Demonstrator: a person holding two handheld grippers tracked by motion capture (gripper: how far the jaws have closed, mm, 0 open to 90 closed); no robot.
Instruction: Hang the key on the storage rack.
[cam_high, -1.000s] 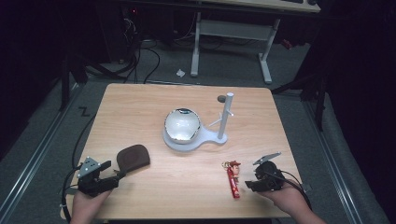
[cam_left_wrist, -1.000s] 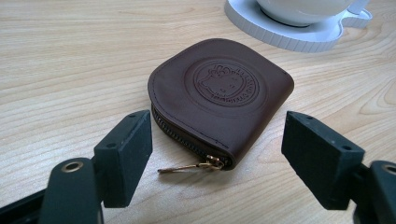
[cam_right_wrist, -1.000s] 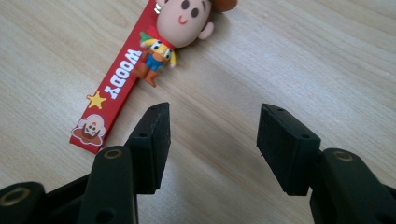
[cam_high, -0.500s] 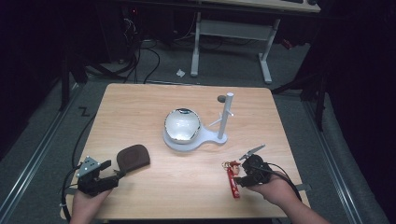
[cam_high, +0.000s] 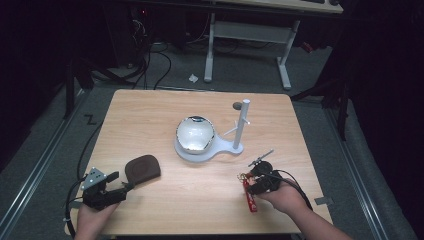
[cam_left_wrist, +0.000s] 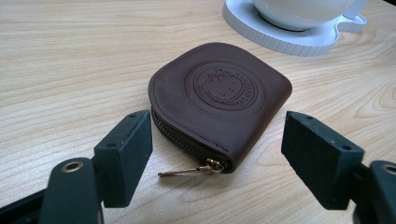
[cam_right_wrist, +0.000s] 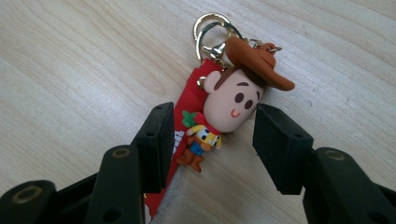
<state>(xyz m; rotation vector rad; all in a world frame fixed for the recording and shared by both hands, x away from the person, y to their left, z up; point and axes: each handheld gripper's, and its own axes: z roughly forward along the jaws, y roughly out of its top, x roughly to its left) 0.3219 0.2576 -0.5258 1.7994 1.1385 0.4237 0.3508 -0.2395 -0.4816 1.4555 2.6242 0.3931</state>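
Observation:
A red keychain strap (cam_high: 249, 197) with a small cowboy figure (cam_right_wrist: 231, 105) and gold rings (cam_right_wrist: 212, 28) lies on the table's front right. My right gripper (cam_high: 251, 181) (cam_right_wrist: 212, 135) is down over it. Its jaws have just been closing and stand either side of the figure, with a gap still showing at the left pad. A brown zipped pouch (cam_high: 142, 167) (cam_left_wrist: 219, 98) lies at the front left, its gold zipper pull (cam_left_wrist: 184, 170) pointing toward me. My left gripper (cam_high: 120, 182) (cam_left_wrist: 217, 154) is open, its jaws wide on either side of the pouch's near edge and clear of it.
A white stand (cam_high: 230, 149) carries a shiny round bowl (cam_high: 195, 134) and an upright post (cam_high: 242, 122) at the table's middle. A small dark disc (cam_high: 237, 105) lies behind the post. Dark floor, cables and a desk frame surround the wooden table (cam_high: 150, 115).
My right gripper has moved left from the table's right side onto the keychain, and its jaws have narrowed around the figure. The left gripper and the pouch have stayed put.

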